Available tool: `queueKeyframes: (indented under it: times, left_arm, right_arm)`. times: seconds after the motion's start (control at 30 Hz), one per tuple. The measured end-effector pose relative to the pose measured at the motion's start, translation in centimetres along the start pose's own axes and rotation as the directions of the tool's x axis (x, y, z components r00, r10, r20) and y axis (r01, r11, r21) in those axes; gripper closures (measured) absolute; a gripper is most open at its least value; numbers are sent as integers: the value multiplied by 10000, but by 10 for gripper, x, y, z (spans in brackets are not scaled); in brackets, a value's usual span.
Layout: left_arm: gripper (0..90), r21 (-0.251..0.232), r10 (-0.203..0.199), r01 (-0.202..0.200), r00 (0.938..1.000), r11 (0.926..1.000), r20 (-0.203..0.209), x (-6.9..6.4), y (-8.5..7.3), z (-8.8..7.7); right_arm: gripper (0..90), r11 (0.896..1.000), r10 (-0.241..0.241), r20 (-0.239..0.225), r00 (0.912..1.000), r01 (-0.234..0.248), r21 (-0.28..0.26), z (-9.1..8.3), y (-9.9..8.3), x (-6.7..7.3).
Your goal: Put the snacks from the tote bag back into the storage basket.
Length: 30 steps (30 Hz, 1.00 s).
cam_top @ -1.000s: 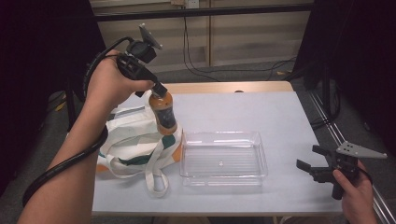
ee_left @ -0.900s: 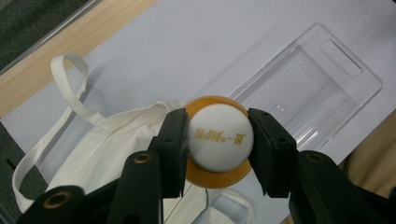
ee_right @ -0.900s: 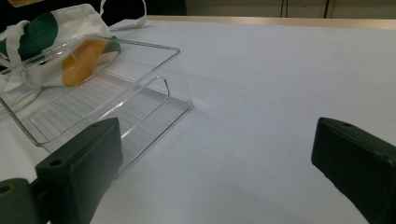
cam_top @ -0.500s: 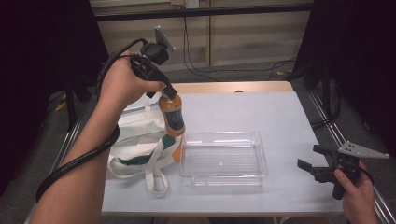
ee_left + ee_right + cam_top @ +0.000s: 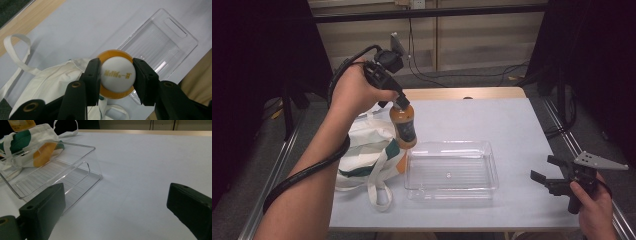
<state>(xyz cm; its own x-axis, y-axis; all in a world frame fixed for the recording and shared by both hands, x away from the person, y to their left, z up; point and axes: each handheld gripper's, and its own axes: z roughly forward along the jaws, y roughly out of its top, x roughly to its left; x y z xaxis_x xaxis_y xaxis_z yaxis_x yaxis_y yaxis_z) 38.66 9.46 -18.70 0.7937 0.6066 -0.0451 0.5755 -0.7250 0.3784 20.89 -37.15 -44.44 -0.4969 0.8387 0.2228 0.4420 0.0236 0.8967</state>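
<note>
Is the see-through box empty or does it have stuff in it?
Empty. The clear tray shows only its ribbed bottom; the bottle hangs beside it in the left gripper.

The left forearm (image 5: pixel 312 170) reaches up from the lower left of the high view, bare, with the wrist bent so that the left hand (image 5: pixel 354 92) wraps the grip of the left hand-held gripper (image 5: pixel 401 102), which points downward. A black cable loops from it back along the arm. In the left gripper view its two black jaws are clamped together from either side, pads pressing inward. The right hand (image 5: pixel 592 202) sits low at the lower right, holding the right hand-held gripper (image 5: pixel 546 170) roughly level, aimed toward the left; its jaws stand wide apart with nothing between them.
</note>
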Motion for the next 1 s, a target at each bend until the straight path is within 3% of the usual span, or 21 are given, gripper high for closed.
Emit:
queueKeyframes:
  times: [0.3, 0.6, 1.0]
  left_arm:
    - [594, 238, 106, -106, 9999, 9997, 36, -4, 3, 8]
    - [595, 114, -36, 34, 9999, 9999, 132, -7, 4, 18]
    - [595, 156, 81, -87, 9993, 9998, 378, -10, 6, 33]
  right_arm:
    - [18, 10000, -29, 6, 10000, 29, -20, 0, 0, -1]
    - [18, 10000, -51, -8, 10000, 51, 2, 0, 0, -1]
    - [18, 10000, 47, 18, 10000, -47, -20, -1, 0, -1]
